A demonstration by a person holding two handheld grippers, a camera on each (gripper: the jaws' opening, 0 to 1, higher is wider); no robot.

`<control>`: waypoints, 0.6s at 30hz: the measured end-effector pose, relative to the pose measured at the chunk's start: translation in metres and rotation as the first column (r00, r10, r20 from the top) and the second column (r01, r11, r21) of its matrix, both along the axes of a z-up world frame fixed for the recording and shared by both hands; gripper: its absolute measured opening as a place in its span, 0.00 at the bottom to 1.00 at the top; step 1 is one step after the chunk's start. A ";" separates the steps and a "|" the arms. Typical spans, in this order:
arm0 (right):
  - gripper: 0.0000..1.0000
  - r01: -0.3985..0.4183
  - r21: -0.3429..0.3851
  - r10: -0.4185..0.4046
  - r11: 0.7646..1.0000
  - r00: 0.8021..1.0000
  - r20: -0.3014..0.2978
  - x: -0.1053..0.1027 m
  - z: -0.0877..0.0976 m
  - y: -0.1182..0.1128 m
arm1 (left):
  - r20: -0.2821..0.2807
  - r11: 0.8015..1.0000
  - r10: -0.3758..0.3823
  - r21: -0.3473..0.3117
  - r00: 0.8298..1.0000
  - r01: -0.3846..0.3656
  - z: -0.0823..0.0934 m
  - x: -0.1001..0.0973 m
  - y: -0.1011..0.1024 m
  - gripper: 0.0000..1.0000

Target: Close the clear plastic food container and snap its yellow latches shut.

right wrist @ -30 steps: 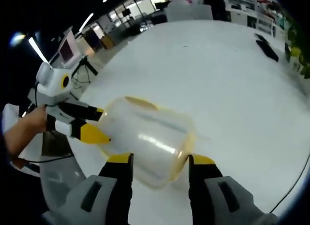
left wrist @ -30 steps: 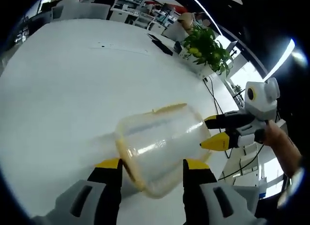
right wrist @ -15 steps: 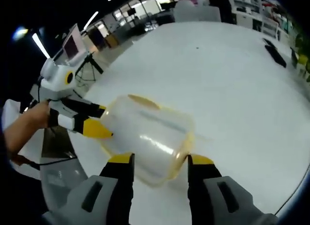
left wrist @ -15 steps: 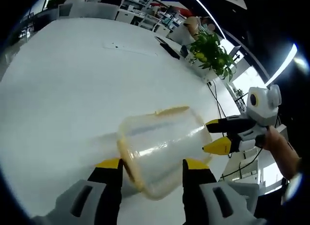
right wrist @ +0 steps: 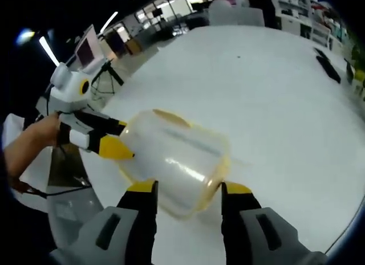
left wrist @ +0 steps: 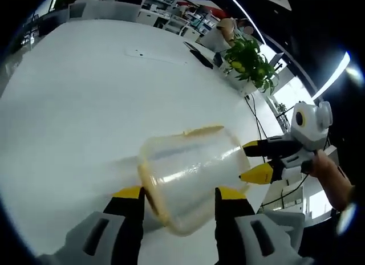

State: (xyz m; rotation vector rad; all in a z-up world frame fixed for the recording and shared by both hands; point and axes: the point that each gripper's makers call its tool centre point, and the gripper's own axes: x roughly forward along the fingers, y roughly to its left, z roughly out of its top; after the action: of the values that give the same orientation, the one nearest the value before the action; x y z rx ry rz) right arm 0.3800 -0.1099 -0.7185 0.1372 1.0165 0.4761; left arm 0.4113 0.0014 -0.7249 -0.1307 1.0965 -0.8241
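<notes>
as before, container [left wrist: 188, 174] held between both hand-held grippers

I'm working with bright, even indoor light here; the white table [left wrist: 85, 94] is close to blown out in both views, with hardly any surface detail. Ceiling strip lights [right wrist: 48, 53] flare as hard white streaks near the dark edges. A window area [left wrist: 293, 85] behind the plant [left wrist: 248, 60] is overexposed. Shadows are faint and soft, just a pale grey smear beside the clear container [left wrist: 191, 174]. Glare streaks run along the container's wall [right wrist: 182, 165]. Fisheye bending curves the table edge strongly, and the background shelves [left wrist: 171, 14] look small and soft
</notes>
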 end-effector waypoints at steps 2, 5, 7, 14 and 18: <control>0.41 -0.004 -0.001 0.004 1.000 1.000 0.007 0.001 0.000 0.000 | 0.002 1.000 0.001 -0.002 1.000 -0.001 0.000 0.000 0.000 0.45; 0.41 -0.012 -0.007 0.012 1.000 1.000 0.008 0.001 0.000 -0.001 | 0.002 1.000 -0.002 -0.002 1.000 0.002 0.000 -0.001 0.000 0.45; 0.41 -0.020 -0.015 0.020 1.000 1.000 0.010 0.002 0.000 -0.002 | 0.002 1.000 0.000 -0.003 1.000 0.000 0.001 -0.002 0.000 0.45; 0.41 -0.032 -0.030 0.033 0.999 0.999 0.019 0.003 0.000 -0.004 | 0.007 1.000 0.002 -0.007 1.000 -0.001 0.001 -0.002 -0.002 0.45; 0.41 -0.034 -0.031 0.034 0.999 0.999 0.023 0.004 -0.001 -0.005 | 0.008 1.000 0.001 -0.007 1.000 -0.001 0.002 -0.002 -0.003 0.45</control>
State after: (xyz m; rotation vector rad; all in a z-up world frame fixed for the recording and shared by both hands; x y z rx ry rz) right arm 0.3838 -0.1148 -0.7193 0.0866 1.0043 0.4915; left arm 0.4090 -0.0014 -0.7232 -0.1332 1.0859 -0.8267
